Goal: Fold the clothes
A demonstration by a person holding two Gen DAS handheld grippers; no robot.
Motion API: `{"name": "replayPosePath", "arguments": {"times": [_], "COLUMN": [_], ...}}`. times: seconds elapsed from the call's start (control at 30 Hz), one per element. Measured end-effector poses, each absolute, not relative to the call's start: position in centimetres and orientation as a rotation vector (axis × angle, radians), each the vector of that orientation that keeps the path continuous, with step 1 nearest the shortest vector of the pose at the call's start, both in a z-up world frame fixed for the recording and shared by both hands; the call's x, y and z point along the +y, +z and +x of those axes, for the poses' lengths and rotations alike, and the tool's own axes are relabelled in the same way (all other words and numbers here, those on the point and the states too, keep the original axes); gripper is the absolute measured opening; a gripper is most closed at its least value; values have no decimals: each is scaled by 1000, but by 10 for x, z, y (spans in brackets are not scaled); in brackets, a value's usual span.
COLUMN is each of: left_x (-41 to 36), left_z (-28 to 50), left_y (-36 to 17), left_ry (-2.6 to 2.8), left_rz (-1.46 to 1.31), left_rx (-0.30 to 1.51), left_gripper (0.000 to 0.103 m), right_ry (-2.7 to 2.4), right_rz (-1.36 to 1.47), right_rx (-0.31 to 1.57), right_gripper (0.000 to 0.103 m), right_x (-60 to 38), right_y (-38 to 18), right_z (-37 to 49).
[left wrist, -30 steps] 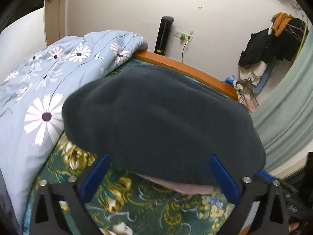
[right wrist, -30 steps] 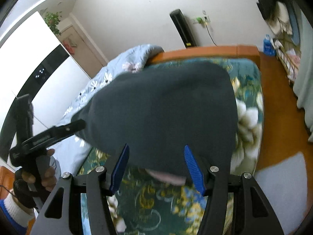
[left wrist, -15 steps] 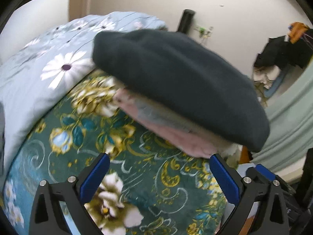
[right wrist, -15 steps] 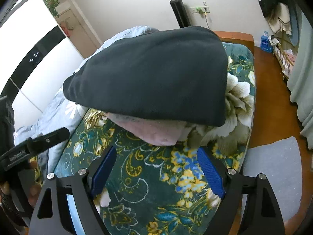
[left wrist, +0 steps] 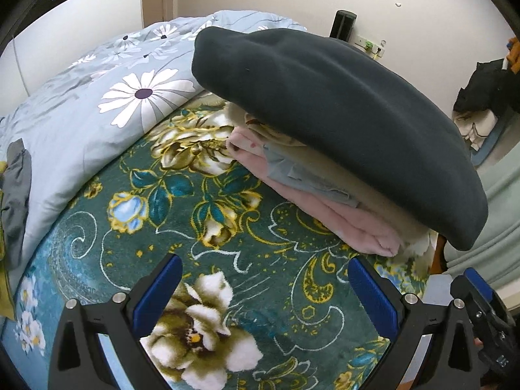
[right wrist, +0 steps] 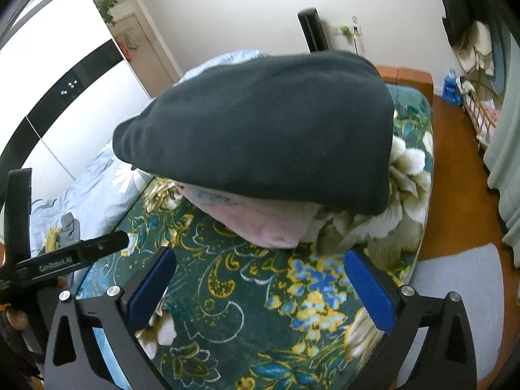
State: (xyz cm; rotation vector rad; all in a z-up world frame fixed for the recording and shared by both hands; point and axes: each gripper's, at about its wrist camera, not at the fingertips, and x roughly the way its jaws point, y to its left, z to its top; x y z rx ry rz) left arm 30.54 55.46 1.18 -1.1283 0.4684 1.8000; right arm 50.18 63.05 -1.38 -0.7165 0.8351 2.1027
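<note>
Green floral bedding [left wrist: 247, 227] is filling the lower half of both wrist views, its yellow and white blooms spreading across the bed, while a pale blue daisy-print duvet [left wrist: 107, 97] is lying bunched along the bed's left side. Sitting on the bedding toward the far right corner of the bed is the stack of folded clothes, and topping it is a dark fleece garment [left wrist: 341, 123], folded and draping over everything beneath. Peeking out under its near edge are a pink folded garment [left wrist: 325, 208], a thin grey-blue layer [left wrist: 302, 175] and a cream layer whose details are too hidden to tell. The left gripper [left wrist: 265, 292] is hovering over bare bedding just short of the stack, jaws spread wide, nothing between the blue pads [left wrist: 156, 292], not touching the clothes. The right gripper [right wrist: 260, 287] is doing the same from the bed's near right side, jaws wide apart and empty, with the pink edge [right wrist: 260, 224] lying just beyond its tips. From the right wrist view the left gripper [right wrist: 74, 256] is showing at the left edge, held over the duvet side. Behind the bed a cream wall is carrying a black tower unit [right wrist: 312, 29] and a socket [right wrist: 351, 29], and a white wardrobe with a black band [right wrist: 65, 91] is standing to the left. Orange floor [right wrist: 455, 162] is running along the bed's right edge.
</note>
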Motion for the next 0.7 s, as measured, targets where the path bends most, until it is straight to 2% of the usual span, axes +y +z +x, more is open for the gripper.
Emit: {"name": "replayPosePath", "arguments": {"times": [0.7], "left_x": [570], "left_z": [320], "left_y": [4], "left_ry": [1847], "left_rz": [-1049], "left_rx": [571], "left_gripper": [103], "right_ry": [2129], "right_rz": [-677], "right_rx": [780], "right_gripper": [103], "right_x": [638], "right_y": [-13], "right_z": [505]}}
